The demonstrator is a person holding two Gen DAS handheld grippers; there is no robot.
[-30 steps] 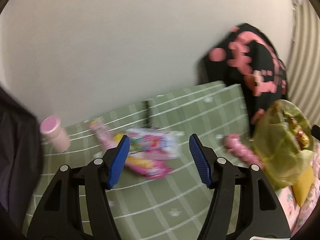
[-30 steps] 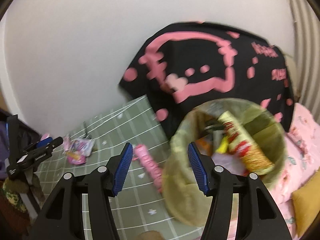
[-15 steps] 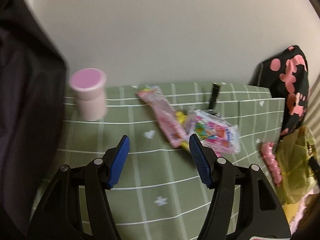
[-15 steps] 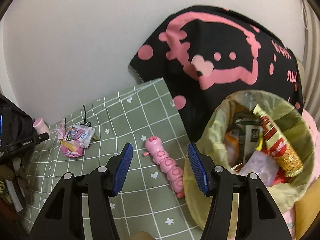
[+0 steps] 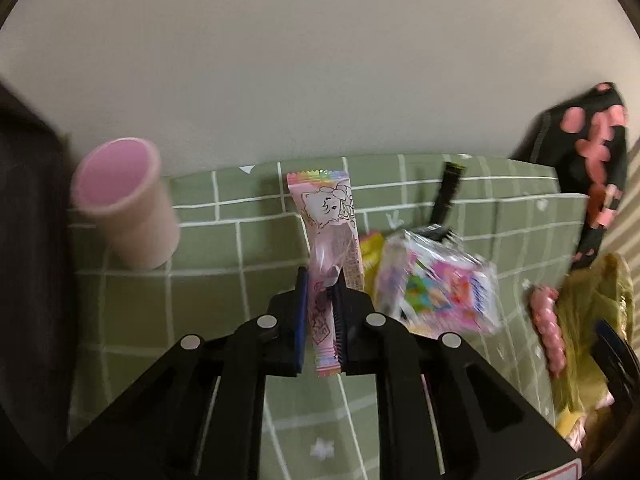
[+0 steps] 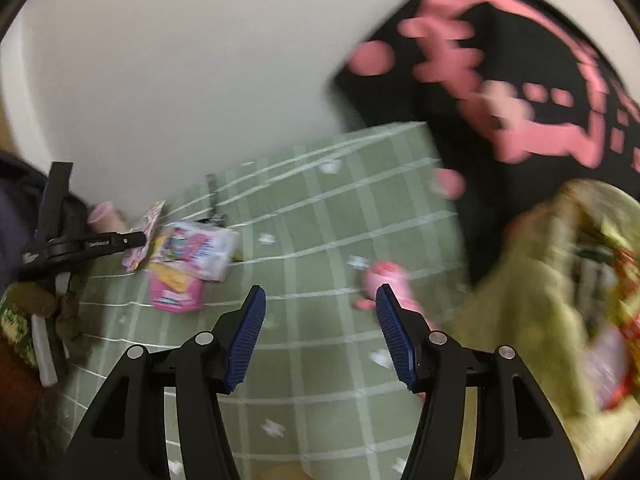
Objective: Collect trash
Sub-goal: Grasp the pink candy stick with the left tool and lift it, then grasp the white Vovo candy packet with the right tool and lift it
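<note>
My left gripper point(image 5: 320, 280) is shut on a long pink candy wrapper point(image 5: 330, 232) with a cartoon print, held upright over the green checked cloth point(image 5: 200, 304). A colourful snack packet point(image 5: 440, 284) and a yellow wrapper point(image 5: 370, 248) lie just right of it. The yellow-green trash bag point(image 6: 560, 280), holding wrappers, stands at the right. My right gripper point(image 6: 320, 320) is open and empty above the cloth, left of the bag. The left gripper point(image 6: 120, 240) with the wrapper also shows in the right wrist view.
A pink cup point(image 5: 124, 208) stands at the back left by the wall. A pink caterpillar toy point(image 6: 386, 280) lies near the bag. A black cushion with pink print point(image 6: 500, 80) leans behind. A black strip point(image 5: 448, 196) lies at the back.
My left gripper has moved in and shut on the long pink wrapper, which was lying on the cloth. The right gripper's view has swung left and blurred.
</note>
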